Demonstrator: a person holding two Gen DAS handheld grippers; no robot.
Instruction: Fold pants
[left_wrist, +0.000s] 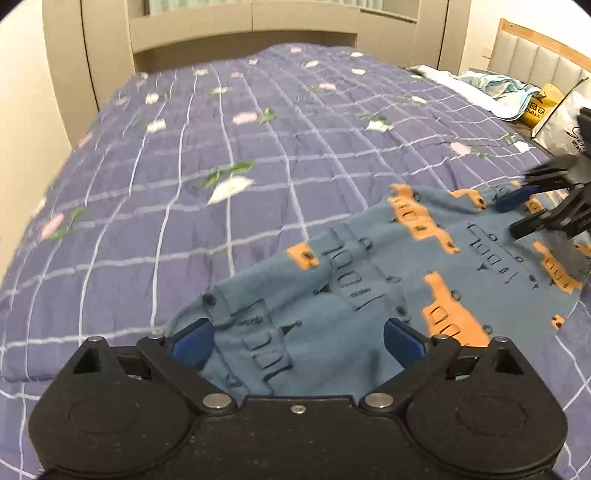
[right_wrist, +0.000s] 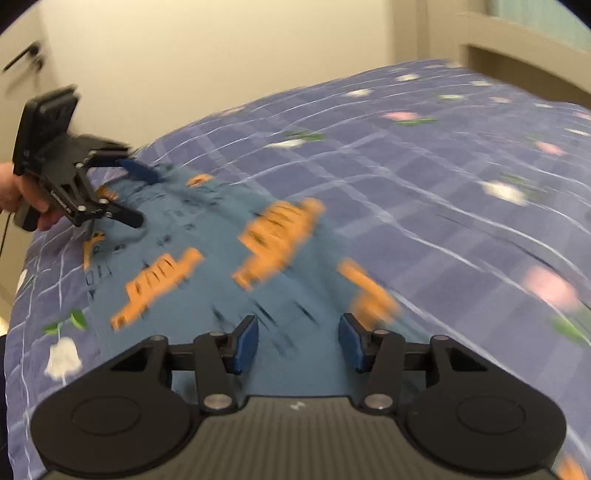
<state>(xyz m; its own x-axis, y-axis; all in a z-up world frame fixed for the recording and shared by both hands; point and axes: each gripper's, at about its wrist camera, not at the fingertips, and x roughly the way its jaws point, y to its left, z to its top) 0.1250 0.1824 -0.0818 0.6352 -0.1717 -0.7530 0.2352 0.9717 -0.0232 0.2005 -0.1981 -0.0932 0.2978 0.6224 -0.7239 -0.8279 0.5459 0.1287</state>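
Your left gripper (left_wrist: 298, 341) and right gripper (right_wrist: 298, 341) both look released, pants (left_wrist: 369, 280) just ahead of the fingers, though it's blurry.

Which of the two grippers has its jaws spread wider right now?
The left gripper: its blue pads sit far apart over the pants. The right gripper is open too, but its pads stand noticeably closer together.

the pants (left_wrist: 369, 280) are small, soft and slate blue, printed with orange blocks and dark outline drawings. they lie spread and slightly rumpled on the purple checked floral bedspread (left_wrist: 184, 166), near its front edge. one fold of cloth runs raised across the middle, and the far hem lies flat.
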